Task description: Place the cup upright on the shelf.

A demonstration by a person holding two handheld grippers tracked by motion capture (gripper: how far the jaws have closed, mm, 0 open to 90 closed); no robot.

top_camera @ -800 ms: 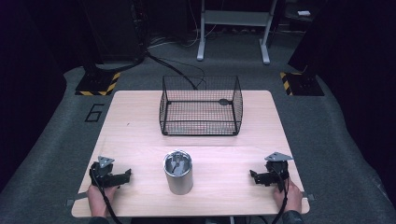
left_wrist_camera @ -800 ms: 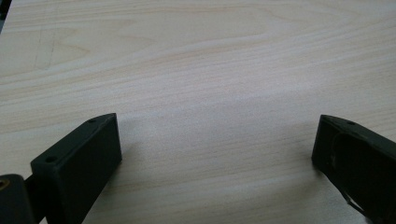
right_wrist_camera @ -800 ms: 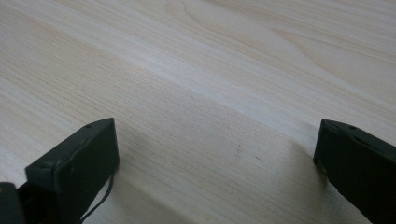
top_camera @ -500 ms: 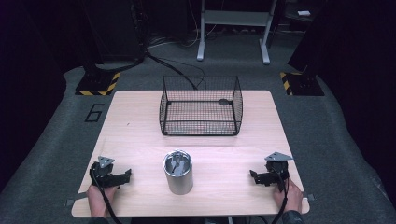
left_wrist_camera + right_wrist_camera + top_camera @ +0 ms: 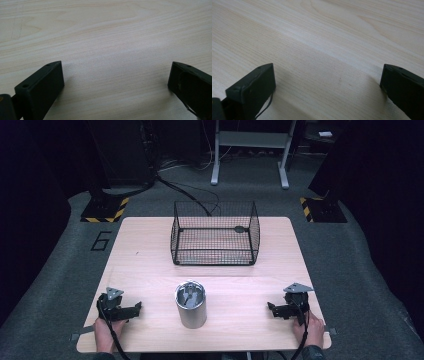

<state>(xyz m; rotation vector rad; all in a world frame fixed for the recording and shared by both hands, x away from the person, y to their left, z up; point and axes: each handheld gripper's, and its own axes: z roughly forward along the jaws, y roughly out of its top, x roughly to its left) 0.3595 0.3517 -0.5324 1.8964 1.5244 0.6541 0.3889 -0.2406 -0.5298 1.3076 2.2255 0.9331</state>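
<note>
Bright light on the table (image 5: 150, 250), dark surroundings, close views soft.

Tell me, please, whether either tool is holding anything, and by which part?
Nothing is held: the left tool and right tool both stand open over bare table.

Light wood counter (image 5: 150, 245), pale grain, rounded corners, on a grey carpeted floor (image 5: 55, 285). A dark "6" (image 5: 101, 240) is marked on the floor just left of the counter's far left corner. Two black bases edged with yellow-black hazard tape: one far left (image 5: 104, 209), one far right (image 5: 320, 209). Grey metal frame legs (image 5: 250, 150) stand behind the counter, top centre. Black cables (image 5: 185, 190) trail across the floor toward the counter. Surroundings are dark on both sides and the back; light falls mainly on the counter and nearby floor.
</note>
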